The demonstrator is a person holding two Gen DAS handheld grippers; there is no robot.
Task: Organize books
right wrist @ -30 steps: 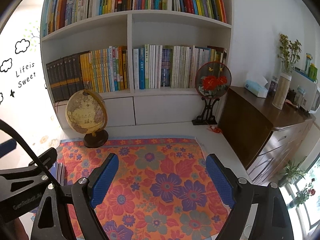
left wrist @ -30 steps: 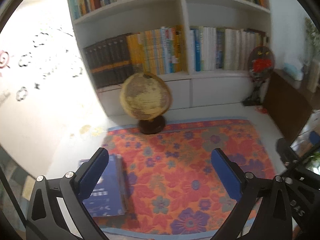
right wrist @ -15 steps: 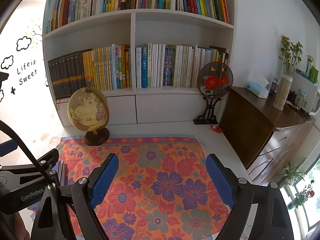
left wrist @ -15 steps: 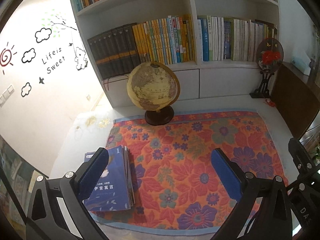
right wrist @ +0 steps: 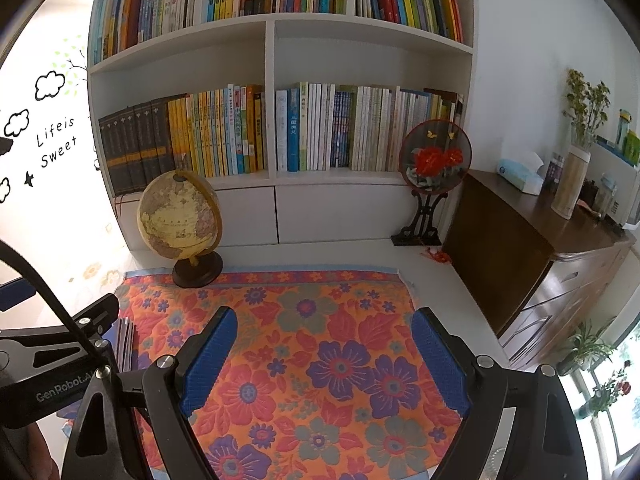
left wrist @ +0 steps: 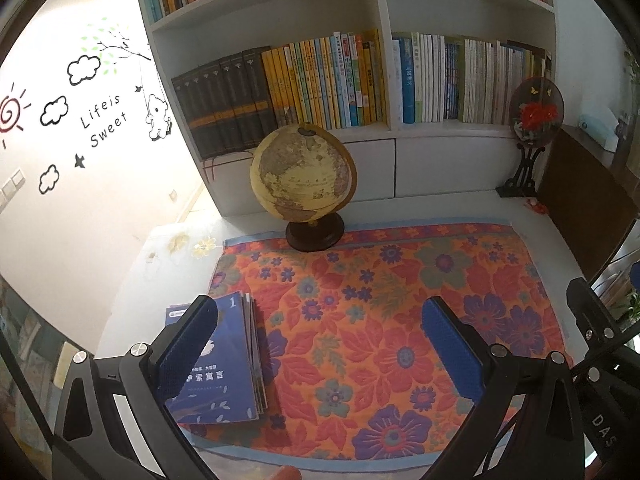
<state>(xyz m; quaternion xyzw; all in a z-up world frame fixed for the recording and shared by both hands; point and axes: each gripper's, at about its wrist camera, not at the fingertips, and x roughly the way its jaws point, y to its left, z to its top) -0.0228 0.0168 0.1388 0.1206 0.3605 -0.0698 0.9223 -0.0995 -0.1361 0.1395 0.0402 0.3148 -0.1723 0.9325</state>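
Bookshelf (right wrist: 276,120) packed with upright books behind a floral mat (left wrist: 380,312) on the white counter (right wrist: 448,292). Globe (left wrist: 303,174) standing at the mat's far edge. Stack of blue books (left wrist: 224,364) lying flat on the mat's left side, partly behind the left tongs (left wrist: 316,340), released and empty; right tongs (right wrist: 324,356) likewise spread wide over bare mat.

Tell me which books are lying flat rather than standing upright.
The blue-covered stack on the floral mat's left edge, just ahead of the left gripper. All the others stand upright on the shelves.
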